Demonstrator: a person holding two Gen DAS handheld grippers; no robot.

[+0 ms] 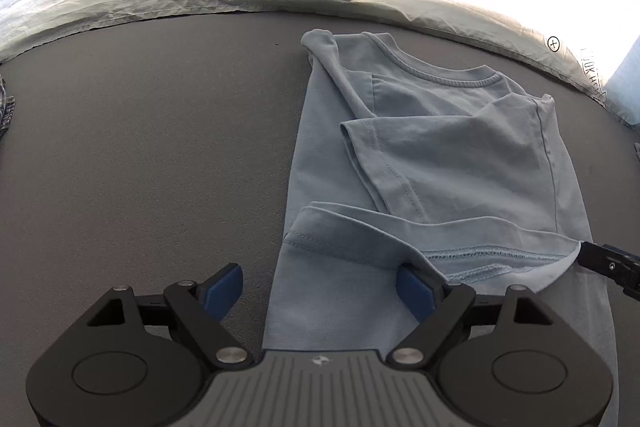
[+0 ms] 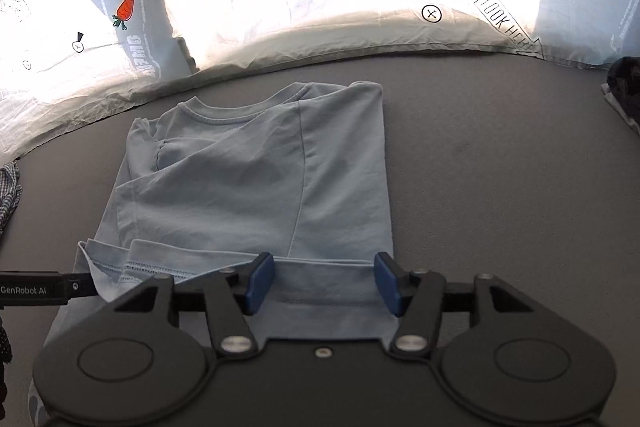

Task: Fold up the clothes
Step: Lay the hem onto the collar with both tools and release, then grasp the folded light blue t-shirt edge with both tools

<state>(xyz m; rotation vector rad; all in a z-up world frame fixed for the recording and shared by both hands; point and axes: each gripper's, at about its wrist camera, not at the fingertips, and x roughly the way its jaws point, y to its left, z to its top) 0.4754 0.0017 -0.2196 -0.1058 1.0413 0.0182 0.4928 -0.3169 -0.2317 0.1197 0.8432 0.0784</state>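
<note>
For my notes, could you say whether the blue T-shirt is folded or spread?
Partly folded: T-shirt sleeves lie tucked inward, hem turned up.

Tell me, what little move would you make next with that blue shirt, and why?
Probably close both tongs on the turned-up bottom hem and carry it toward the collar. The T-shirt already has its sides and sleeves folded in, and the left tongs and right tongs stand open at that hem.
</note>
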